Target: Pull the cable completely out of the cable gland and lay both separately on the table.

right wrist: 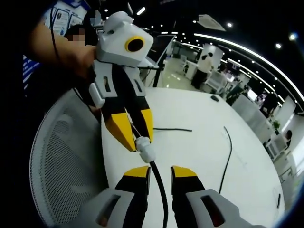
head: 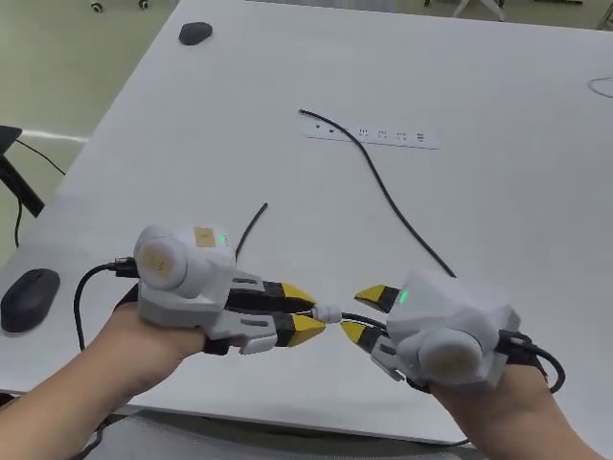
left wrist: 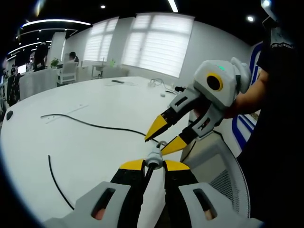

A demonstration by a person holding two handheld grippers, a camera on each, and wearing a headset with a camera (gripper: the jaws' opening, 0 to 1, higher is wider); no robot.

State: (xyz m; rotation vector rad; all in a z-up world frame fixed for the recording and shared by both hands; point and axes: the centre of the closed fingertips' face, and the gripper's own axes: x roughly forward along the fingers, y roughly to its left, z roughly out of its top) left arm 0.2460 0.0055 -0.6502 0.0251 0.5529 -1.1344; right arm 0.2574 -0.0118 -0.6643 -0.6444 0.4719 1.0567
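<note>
White tabletop (head: 479, 96). Left gripper (head: 311, 316) clamps gland (head: 329, 313) over near edge. Right gripper (head: 366, 313) narrow around cable (right wrist: 159, 185), not pinching, we judge. Risks we see: cable slides through loose jaws; gland twists free under pull.

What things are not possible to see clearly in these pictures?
- Right gripper view: how deep the cable sits in the gland; the gland hides it.
- Head view: the cable's run past the right gripper; its body covers it.
- Head view: the gland's fine detail; too small, and the left gripper covers part.
</note>
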